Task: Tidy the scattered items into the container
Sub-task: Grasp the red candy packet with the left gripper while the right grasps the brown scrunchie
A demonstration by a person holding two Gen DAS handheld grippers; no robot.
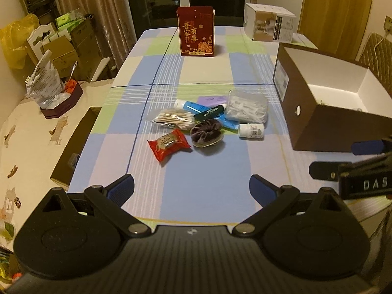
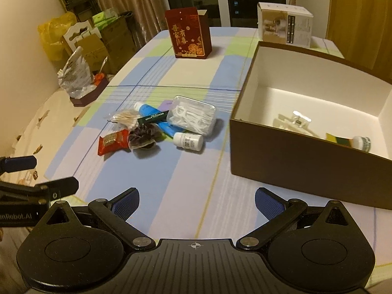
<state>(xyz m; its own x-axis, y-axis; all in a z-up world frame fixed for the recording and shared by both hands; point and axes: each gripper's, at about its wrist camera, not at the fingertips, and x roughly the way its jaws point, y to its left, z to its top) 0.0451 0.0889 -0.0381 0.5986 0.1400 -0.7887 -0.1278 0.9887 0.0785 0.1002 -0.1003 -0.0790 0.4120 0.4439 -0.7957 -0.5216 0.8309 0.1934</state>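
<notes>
A heap of small items lies mid-table: a red snack packet (image 1: 168, 145) (image 2: 112, 142), a dark scrunchie (image 1: 206, 133) (image 2: 143, 137), a bag of cotton swabs (image 1: 173, 119) (image 2: 125, 117), a blue tube (image 1: 193, 106) (image 2: 154, 115), a dark green stick (image 1: 210, 112) (image 2: 153, 117), a clear floss-pick box (image 1: 247, 106) (image 2: 193, 114) and a white bottle (image 1: 251, 130) (image 2: 188, 140). The brown open box (image 1: 316, 122) (image 2: 301, 161) stands to the right and holds a few things. My left gripper (image 1: 191, 189) and right gripper (image 2: 197, 203) hang open, empty, near the front edge.
A red printed carton (image 1: 196, 31) (image 2: 188, 35) stands at the table's far end, a white carton (image 1: 270, 25) (image 2: 285, 24) at the far right corner. To the left are a low cloth-covered surface with a plastic bag (image 1: 45, 80), cardboard boxes and curtains.
</notes>
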